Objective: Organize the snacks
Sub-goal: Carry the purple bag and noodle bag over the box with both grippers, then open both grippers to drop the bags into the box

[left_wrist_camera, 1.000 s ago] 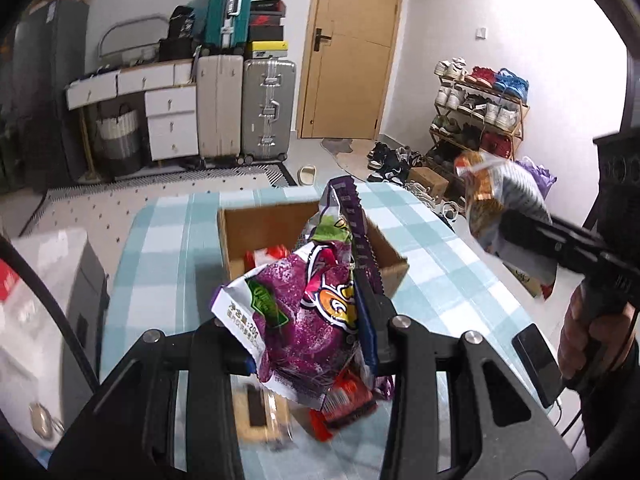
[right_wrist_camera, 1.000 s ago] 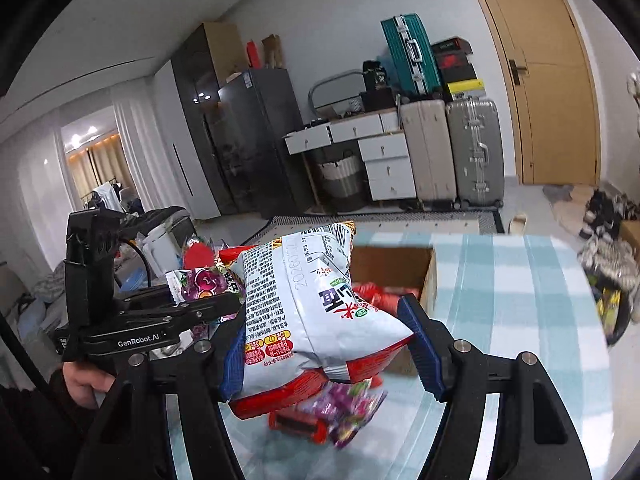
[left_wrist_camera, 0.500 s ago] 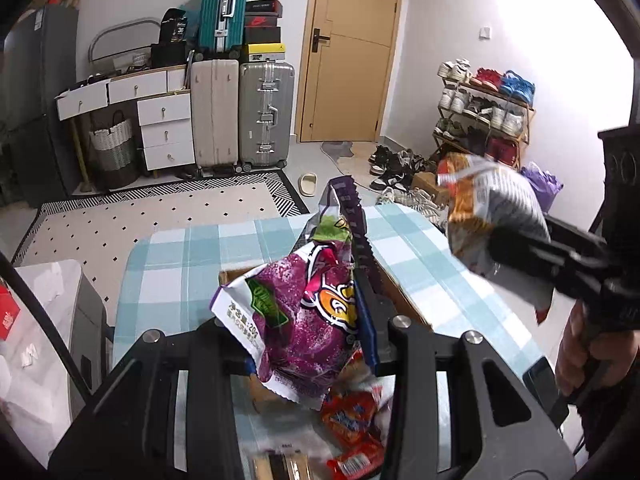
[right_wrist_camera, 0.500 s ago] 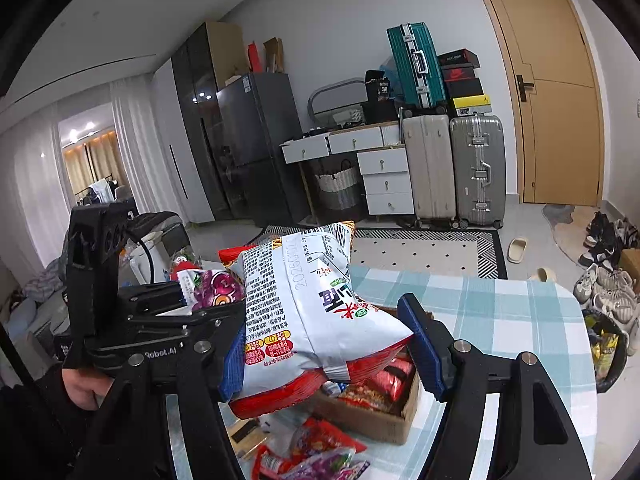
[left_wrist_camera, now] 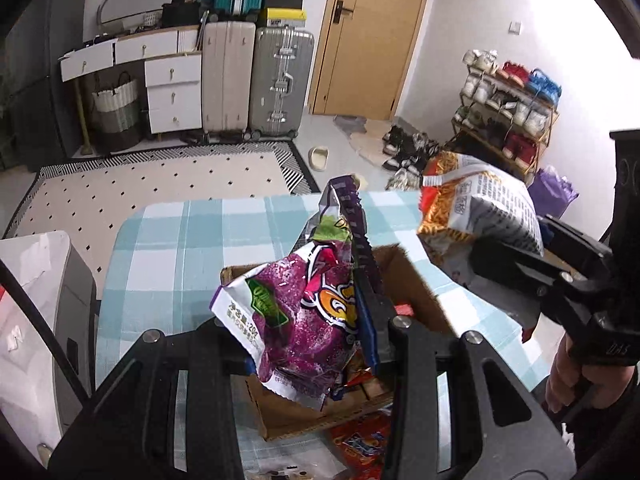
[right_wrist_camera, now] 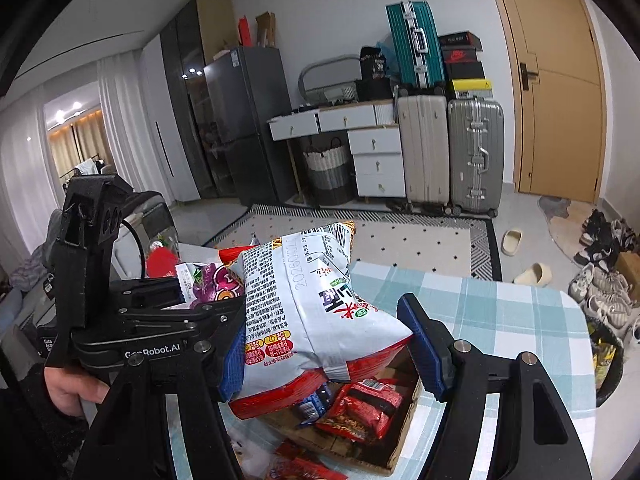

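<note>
My left gripper (left_wrist_camera: 308,340) is shut on a purple snack bag (left_wrist_camera: 304,312) and holds it above an open cardboard box (left_wrist_camera: 416,284) on the checked table. My right gripper (right_wrist_camera: 328,348) is shut on a white and red noodle bag (right_wrist_camera: 316,304), held above the same box (right_wrist_camera: 400,432), which holds several red snack packets (right_wrist_camera: 360,404). The right gripper with its bag (left_wrist_camera: 480,208) shows at the right of the left wrist view. The left gripper with the purple bag (right_wrist_camera: 212,280) shows at the left of the right wrist view.
The table has a blue and white checked cloth (left_wrist_camera: 168,240). Loose red packets (left_wrist_camera: 360,440) lie in front of the box. A white appliance (left_wrist_camera: 36,292) stands left of the table. Suitcases (left_wrist_camera: 280,80), drawers and a shoe rack (left_wrist_camera: 508,112) line the room.
Both grippers have pulled back and risen with their bags. The box now lies below them and the far table edge and floor show more.
</note>
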A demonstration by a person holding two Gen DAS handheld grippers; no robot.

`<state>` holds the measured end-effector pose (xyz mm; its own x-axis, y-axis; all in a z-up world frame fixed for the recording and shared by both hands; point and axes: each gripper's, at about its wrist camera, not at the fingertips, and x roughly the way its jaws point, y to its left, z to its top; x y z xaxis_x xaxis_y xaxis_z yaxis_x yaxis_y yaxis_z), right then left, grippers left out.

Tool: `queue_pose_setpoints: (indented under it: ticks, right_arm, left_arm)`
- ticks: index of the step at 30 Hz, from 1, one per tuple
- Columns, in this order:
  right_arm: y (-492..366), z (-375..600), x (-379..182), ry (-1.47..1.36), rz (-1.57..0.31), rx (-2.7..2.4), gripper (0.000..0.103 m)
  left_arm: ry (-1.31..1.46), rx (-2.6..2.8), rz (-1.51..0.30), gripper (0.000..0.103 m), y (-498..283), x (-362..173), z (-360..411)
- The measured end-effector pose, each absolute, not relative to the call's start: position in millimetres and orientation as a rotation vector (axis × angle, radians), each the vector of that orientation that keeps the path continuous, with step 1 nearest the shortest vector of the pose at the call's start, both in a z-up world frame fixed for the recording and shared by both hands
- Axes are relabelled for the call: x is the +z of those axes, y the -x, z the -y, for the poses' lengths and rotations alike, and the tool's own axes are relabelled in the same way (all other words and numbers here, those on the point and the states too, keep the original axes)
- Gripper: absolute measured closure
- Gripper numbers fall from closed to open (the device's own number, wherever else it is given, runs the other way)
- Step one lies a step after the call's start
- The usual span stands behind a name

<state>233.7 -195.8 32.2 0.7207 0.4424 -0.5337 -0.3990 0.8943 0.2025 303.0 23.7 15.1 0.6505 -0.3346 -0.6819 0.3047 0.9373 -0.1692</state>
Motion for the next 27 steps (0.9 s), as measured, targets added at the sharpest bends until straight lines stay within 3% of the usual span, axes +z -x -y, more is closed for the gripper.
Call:
queue_pose_setpoints:
  ticks: [11,27]
  right_arm:
    - [-269.8,197.6,-10.2,-0.090,-0.699,0.437,0.034]
    - [-290.6,195.8,-56.0,-0.048,-0.776,0.364,0.033]
  left_arm:
    - [0.053,-0.378,-0.863,0.068,-330.7,-43.2,-20.9]
    - [0.157,-0.350,-0.929,0.068,-364.3,-80.2,-33.1]
